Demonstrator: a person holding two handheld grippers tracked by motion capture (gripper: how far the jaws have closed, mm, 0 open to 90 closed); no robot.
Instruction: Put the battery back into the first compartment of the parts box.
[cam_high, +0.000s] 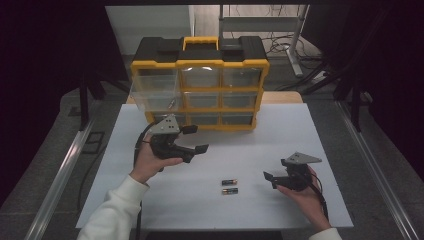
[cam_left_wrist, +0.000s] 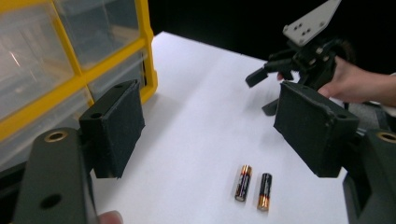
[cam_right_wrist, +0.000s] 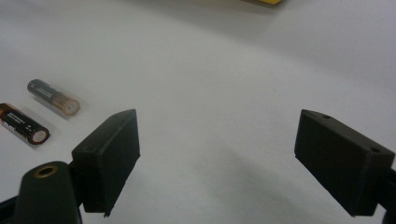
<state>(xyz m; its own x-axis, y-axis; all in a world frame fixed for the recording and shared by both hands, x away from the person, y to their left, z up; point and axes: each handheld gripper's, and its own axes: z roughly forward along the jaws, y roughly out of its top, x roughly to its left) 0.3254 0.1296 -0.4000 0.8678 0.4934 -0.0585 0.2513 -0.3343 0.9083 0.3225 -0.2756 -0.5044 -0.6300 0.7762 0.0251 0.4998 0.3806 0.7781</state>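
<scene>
Metal-cased and small, the two batteries (cam_high: 229, 186) lie side by side on the white worktop (cam_high: 260, 145), near its front edge, between our two hands and touching neither. We judge them light, rigid and hard to damage, but smooth and round, so they can roll away or squirt out from between flat pads. The safest hold looks to be across the middle of the barrel, pads on the long sides, one cell at a time, since they lie close enough together that a wide bite might catch both.

Our left hand-held gripper (cam_high: 196, 139) hangs above the worktop in front of the yellow organiser (cam_high: 200, 82), jaws spread wide with nothing between them; in the left gripper view the batteries (cam_left_wrist: 252, 187) lie just beyond the pads (cam_left_wrist: 116, 126). Our right hand-held gripper (cam_high: 270, 179) sits low, to the right of the batteries, also released and empty; in the right gripper view the batteries (cam_right_wrist: 37, 109) lie off to the left of its jaws.

Each battery wears a black wrap with a copper-coloured end. Pale print runs along the black part, but it is too small and blurred for us to read, so we name no brand. We see no label on the organiser's clear drawers
</scene>
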